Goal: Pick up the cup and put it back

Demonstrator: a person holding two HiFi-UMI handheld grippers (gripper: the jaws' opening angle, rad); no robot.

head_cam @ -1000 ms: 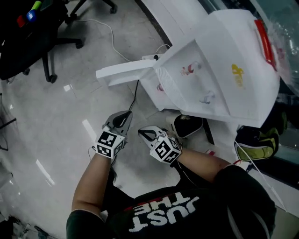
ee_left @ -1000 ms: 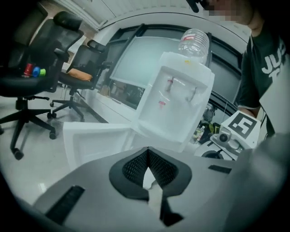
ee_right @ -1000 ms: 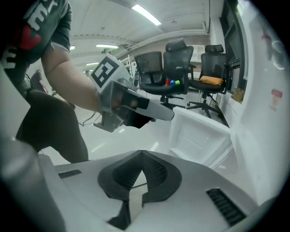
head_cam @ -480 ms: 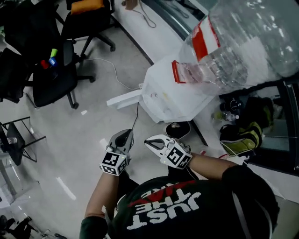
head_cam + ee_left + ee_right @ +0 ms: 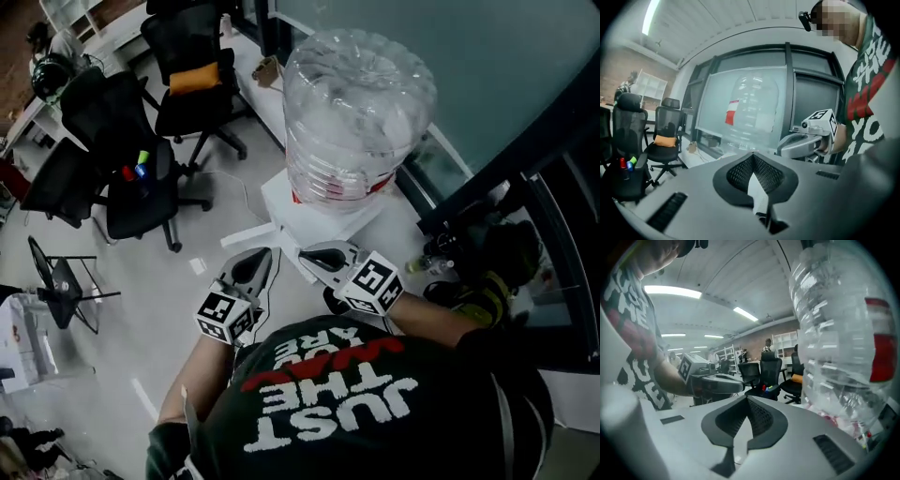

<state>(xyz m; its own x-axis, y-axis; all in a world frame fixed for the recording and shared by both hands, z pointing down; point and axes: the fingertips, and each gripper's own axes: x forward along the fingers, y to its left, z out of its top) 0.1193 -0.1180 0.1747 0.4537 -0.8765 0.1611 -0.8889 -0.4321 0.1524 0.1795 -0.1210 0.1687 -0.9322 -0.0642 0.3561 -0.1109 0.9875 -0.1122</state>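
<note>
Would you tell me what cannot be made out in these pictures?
Cup: it shows in no view.
Dispenser front: head view, hidden under the water bottle and the dispenser top.
Things on the black chair: head view, too small to name.
Bottle label: right gripper view, blurred, print unreadable.

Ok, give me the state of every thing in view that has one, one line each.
left gripper, jaws shut, nothing between them
right gripper, jaws shut, nothing between them
water bottle, mounted on top of the water dispenser, fill level unclear
water dispenser, upright, bottle loaded
chair with orange cushion, unoccupied
</note>
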